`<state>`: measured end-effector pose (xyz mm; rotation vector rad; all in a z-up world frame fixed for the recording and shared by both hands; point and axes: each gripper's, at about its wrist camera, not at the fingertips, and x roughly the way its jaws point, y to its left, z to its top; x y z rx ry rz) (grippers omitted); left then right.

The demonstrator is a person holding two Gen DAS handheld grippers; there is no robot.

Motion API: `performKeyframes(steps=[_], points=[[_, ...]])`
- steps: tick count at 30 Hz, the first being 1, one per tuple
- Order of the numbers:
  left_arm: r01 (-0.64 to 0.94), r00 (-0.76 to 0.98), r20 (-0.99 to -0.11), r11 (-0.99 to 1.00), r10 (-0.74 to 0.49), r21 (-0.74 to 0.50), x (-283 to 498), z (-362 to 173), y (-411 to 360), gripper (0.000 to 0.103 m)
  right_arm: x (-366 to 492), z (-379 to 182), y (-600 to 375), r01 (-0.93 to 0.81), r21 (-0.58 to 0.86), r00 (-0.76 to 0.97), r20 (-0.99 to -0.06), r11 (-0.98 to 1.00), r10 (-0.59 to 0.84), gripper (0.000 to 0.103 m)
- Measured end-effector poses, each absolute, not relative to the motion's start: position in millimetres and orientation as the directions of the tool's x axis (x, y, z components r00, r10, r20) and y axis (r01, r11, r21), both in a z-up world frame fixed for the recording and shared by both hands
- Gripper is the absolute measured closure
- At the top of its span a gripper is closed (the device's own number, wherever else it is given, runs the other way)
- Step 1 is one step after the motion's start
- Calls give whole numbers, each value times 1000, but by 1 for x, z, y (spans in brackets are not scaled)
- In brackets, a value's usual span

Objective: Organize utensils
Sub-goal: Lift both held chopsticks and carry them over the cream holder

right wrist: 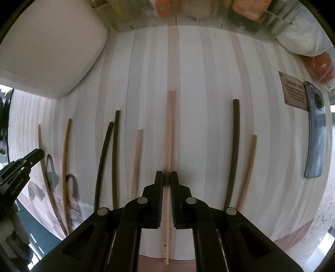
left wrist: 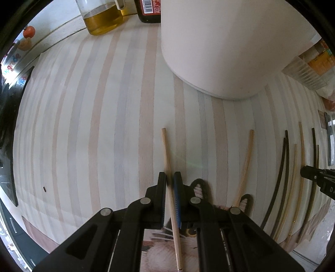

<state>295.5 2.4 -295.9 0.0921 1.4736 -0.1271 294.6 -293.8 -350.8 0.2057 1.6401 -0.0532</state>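
I hold both tools pointing straight down at the desk, which is covered in a cloth of pale pink, grey and white stripes. My left gripper has its jaws pinched on a light wooden chopstick — a slim round stick that runs up between the black fingers, its far end over the cloth. My right gripper has its jaws pressed on another pale chopstick, long and straight, in line with a pink stripe.

The remaining chopsticks lie flat on the cloth in rough parallel: a dark pair side by side, a pale one just beside them, two tan ones further left, and a dark one with a tan neighbour to the right.

A tall white cylindrical container stands on the desk beyond — its inside is out of view. A clear glass jar holds amber liquid, next to a dark bottle. A phone lies at the cloth's right edge.
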Motion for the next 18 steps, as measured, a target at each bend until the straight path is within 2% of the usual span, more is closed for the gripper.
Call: performKeyframes(steps=[18], points=[[156, 116, -993, 988, -4, 14, 288, -296, -9, 99, 274, -348, -257, 126, 11, -4, -1000, 992, 11, 96]])
